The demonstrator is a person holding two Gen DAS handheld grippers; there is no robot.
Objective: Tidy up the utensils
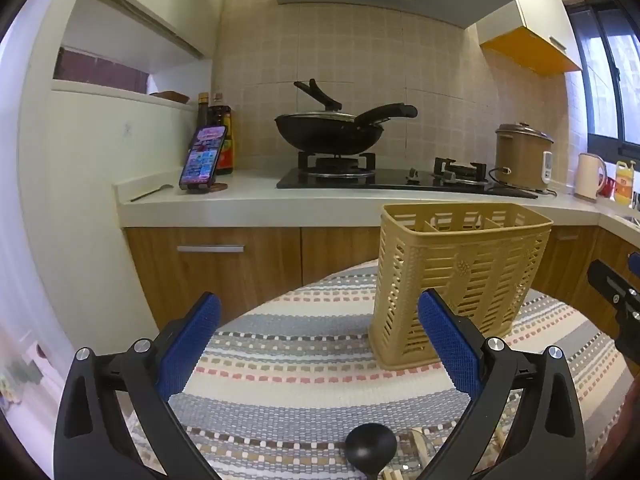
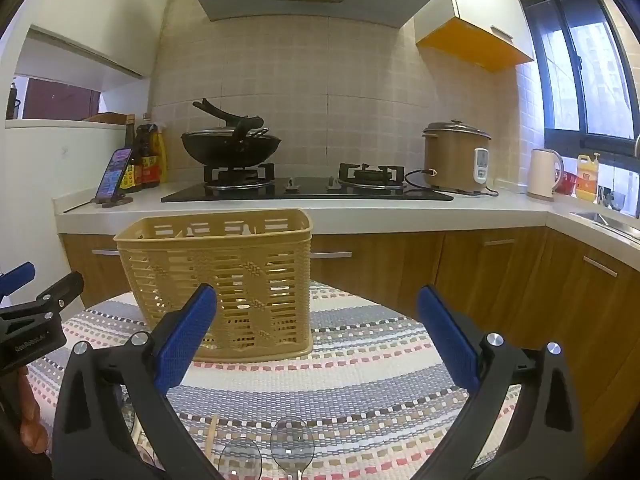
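Observation:
A tan slotted utensil basket [image 1: 460, 280] with dividers stands upright on the striped cloth; it also shows in the right wrist view [image 2: 224, 284]. My left gripper [image 1: 320, 312] is open and empty, its right pad in front of the basket's near left corner. A black ladle bowl [image 1: 371, 448] and wooden chopsticks [image 1: 420, 444] lie below it at the frame's bottom. My right gripper [image 2: 318, 308] is open and empty, to the right of the basket. Two clear spoons [image 2: 292, 444] and a wooden chopstick [image 2: 211, 436] lie under it.
The table carries a striped woven cloth [image 2: 360, 360]. Behind is a counter with a wok [image 1: 328, 130] on the stove, a phone [image 1: 202, 158], sauce bottles, a rice cooker [image 2: 456, 156] and a kettle [image 2: 544, 174]. Wooden cabinets stand below the counter.

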